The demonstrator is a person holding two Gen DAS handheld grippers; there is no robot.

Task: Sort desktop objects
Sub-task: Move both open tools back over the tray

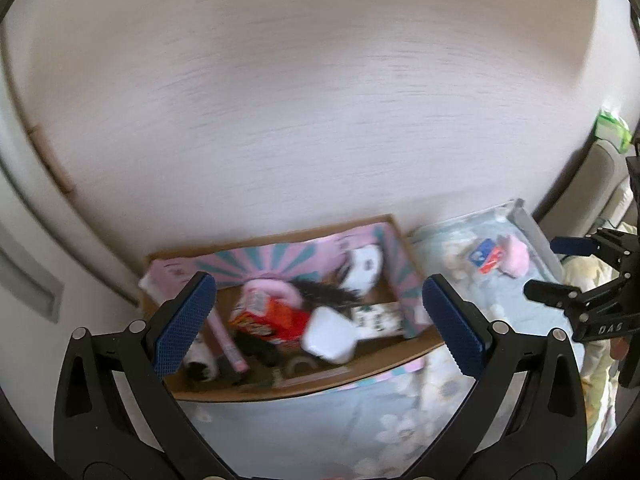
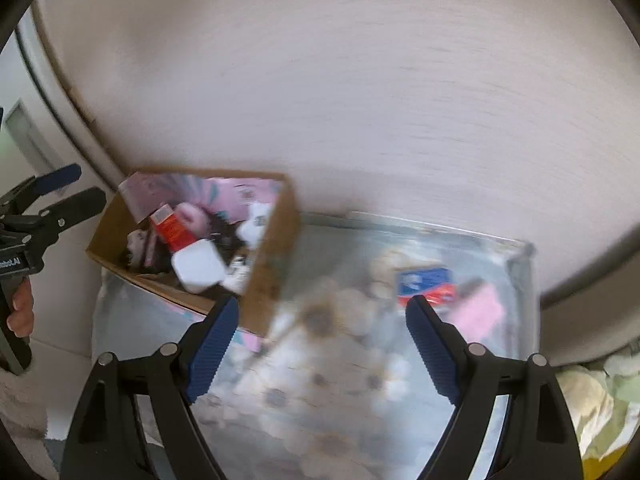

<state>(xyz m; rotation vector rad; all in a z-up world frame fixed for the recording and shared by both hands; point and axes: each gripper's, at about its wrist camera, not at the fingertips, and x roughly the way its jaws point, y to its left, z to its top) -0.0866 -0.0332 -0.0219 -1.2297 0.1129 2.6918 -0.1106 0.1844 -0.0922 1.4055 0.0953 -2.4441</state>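
- Cardboard box [image 1: 280, 390] sits on a floral-covered surface against a pale wall; already holds a red carton [image 1: 272, 318], a white plug-like block [image 1: 326, 338], a pink tube [image 1: 228, 344] and a plush toy [image 1: 362, 268], all jumbled.
- Clear tray [image 2: 518, 254] stands just right of the box; inside lie a blue-red pack [image 2: 426, 282] and a pink item [image 2: 478, 312], touching or nearly so.
- Left gripper [image 1: 318, 322] hangs over the box, jaws released, nothing between them.
- Right gripper [image 2: 320, 350] hangs over the tray's near part, jaws spread wide, empty.
- Frames are blurred; labels unreadable.
- Likely step: right gripper goes for the pack.
- Doing it well: steady first, line the jaws across the pack's short sides, come down clear of the pink item and the tray wall, close only once both pads straddle it, lift straight.
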